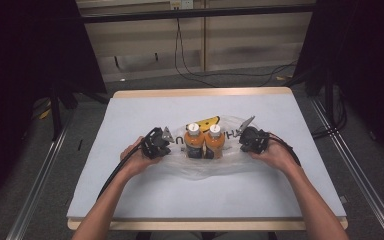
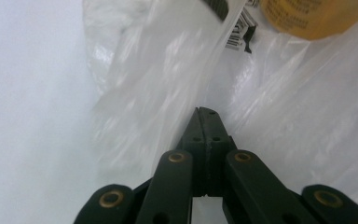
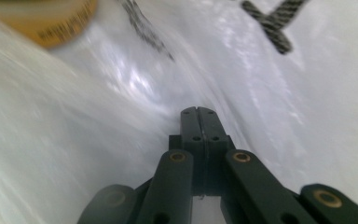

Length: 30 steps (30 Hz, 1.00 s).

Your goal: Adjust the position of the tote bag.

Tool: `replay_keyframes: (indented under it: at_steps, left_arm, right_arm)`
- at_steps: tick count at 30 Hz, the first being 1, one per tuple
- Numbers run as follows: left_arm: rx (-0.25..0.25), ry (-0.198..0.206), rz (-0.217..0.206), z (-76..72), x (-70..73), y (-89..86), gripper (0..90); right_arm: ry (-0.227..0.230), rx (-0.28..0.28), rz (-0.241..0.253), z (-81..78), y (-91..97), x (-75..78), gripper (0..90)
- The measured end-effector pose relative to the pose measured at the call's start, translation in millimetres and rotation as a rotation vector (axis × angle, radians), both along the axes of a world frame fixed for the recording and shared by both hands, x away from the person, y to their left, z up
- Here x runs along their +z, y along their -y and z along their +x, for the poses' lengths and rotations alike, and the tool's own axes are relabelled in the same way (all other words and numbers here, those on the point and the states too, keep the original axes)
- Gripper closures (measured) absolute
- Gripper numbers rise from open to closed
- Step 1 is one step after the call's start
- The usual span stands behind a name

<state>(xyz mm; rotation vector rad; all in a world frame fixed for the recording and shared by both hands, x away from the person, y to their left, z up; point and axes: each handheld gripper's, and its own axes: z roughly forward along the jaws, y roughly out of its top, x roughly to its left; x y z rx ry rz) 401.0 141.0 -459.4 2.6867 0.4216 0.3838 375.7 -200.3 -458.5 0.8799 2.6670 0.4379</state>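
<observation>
Left gripper (image 2: 207,112) and right gripper (image 3: 198,111), jaws pressed together, each pinch the crinkly clear bag (image 1: 230,165) beside two orange bottles (image 1: 205,142).

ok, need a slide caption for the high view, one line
Both grippers, left and right, pinch a clear plastic bag holding two orange bottles on the table.

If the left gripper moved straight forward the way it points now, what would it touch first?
The left gripper is shut on the clear plastic bag, so it touches that film already. Going straight on, it would probably push through more film and then meet the nearer orange bottle, though depth is unclear.
</observation>
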Motion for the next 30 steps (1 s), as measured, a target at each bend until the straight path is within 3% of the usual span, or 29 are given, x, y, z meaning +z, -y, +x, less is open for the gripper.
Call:
replay_keyframes:
  at_steps: [7, 9, 12, 18, 21, 23, 25, 29, 30]
  left_arm:
    - [0.019, -0.008, -0.014, -2.7, -0.7, -13.6, 90.0]
    - [0.019, -0.038, -0.024, -4.1, 0.3, -24.3, 90.0]
    - [0.026, -0.041, -0.048, -6.8, -0.6, -32.1, 90.0]
    - [0.038, -0.020, -0.086, -12.8, -3.2, -39.7, 90.0]
    - [0.044, -0.035, -0.102, -11.8, -3.2, -42.8, 90.0]
    - [0.046, -0.047, -0.120, -12.3, -3.8, -48.0, 90.0]
    - [0.057, -0.062, -0.149, -12.1, -4.2, -54.3, 90.0]
    - [0.048, -0.057, -0.133, -14.7, -3.2, -58.3, 90.0]
    - [0.054, -0.059, -0.145, -16.4, -3.9, -59.0, 90.0]
  right_arm:
    - [-0.018, -0.037, -0.010, -4.6, 24.1, 0.7, 90.0]
    - [-0.039, -0.052, 0.010, -9.8, 37.7, 1.6, 90.0]
    - [-0.038, -0.068, 0.044, -15.8, 46.8, 0.7, 90.0]
    - [-0.036, -0.079, 0.057, -22.1, 54.9, 0.5, 90.0]
    - [-0.027, -0.086, 0.020, -23.6, 57.7, 0.7, 90.0]
    - [-0.039, -0.106, 0.047, -24.8, 64.0, 1.2, 90.0]
    - [-0.022, -0.105, 0.074, -26.5, 69.8, -0.4, 90.0]
    - [-0.006, -0.096, 0.059, -28.5, 68.3, -0.6, 90.0]
    - [0.000, -0.098, 0.054, -29.4, 67.6, -0.7, 90.0]
